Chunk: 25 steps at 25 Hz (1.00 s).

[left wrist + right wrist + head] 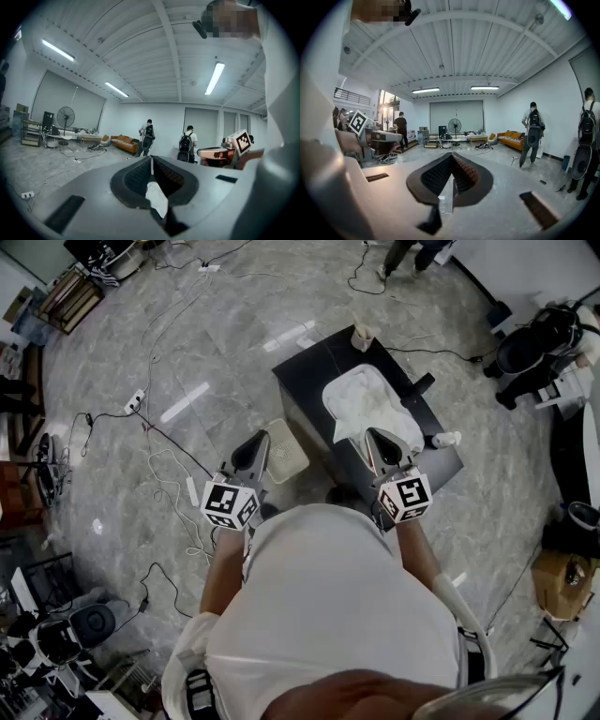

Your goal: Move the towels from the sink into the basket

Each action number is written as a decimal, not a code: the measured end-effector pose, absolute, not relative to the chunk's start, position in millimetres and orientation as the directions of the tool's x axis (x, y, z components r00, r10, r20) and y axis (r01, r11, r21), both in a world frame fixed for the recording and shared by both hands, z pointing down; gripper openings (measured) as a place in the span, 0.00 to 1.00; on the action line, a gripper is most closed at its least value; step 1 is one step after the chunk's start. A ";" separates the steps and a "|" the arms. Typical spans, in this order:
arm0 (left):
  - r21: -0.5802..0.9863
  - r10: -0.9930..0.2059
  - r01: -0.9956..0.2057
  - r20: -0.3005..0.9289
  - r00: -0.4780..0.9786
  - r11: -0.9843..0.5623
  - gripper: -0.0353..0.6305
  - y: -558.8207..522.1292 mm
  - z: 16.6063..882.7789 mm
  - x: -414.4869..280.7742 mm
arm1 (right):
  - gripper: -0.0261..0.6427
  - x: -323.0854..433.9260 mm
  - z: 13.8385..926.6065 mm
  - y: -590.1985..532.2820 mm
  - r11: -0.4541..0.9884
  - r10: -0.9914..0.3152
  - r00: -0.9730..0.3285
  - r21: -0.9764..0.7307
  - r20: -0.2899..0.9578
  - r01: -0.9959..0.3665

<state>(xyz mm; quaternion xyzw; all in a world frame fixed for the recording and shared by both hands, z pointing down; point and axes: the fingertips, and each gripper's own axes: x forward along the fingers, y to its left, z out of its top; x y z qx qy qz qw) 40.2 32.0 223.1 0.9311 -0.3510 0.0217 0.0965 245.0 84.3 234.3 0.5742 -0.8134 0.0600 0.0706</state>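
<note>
- Both tools are empty. The left gripper (pixel 255 448) and the right gripper (pixel 378 442) each have their 2 jaws closed tip to tip, with nothing gripped.
- The towels (pixel 367 407) lie heaped in the sink (pixel 328 395). Their long axis runs away from the person.
- The right gripper is the nearer one. Its tip sits over the near end of the heap, which lies ahead and below.
- The basket (pixel 286 451) stands on the floor left of the counter (pixel 305 371), just ahead of the left gripper.
- Probable next step: open the right jaws, then tip down onto the towels.
</note>
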 end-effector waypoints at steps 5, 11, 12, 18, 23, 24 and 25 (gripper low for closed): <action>0.166 -0.646 -0.655 0.110 0.755 -0.737 0.08 30.7 227.0 44.0 | 0.03 247.0 235.4 81.6 0.333 -0.926 -0.331 -0.017 0.183 -0.943; 0.168 -0.642 -0.652 0.117 0.758 -0.739 0.08 28.6 230.1 47.5 | 0.03 249.5 236.9 77.9 0.333 -0.925 -0.332 -0.026 0.183 -0.943; 0.169 -0.641 -0.651 0.119 0.759 -0.740 0.08 28.6 230.6 48.5 | 0.03 250.3 237.1 77.7 0.332 -0.925 -0.331 -0.028 0.184 -0.943; 0.172 -0.634 -0.650 0.141 0.760 -0.741 0.08 27.2 234.4 54.6 | 0.03 255.3 244.5 71.5 0.332 -0.920 -0.335 -0.049 0.203 -0.942; 0.192 -0.623 -0.646 0.173 0.763 -0.739 0.08 29.8 253.6 68.0 | 0.03 279.0 270.4 72.0 0.307 -0.915 -0.310 -0.054 0.256 -0.950; 0.197 -0.619 -0.645 0.181 0.764 -0.738 0.08 30.9 257.0 71.4 | 0.03 286.1 275.2 72.8 0.301 -0.914 -0.304 -0.053 0.269 -0.952; 0.200 -0.617 -0.645 0.190 0.764 -0.737 0.08 32.0 260.5 74.5 | 0.03 293.2 280.4 73.5 0.296 -0.912 -0.298 -0.052 0.283 -0.954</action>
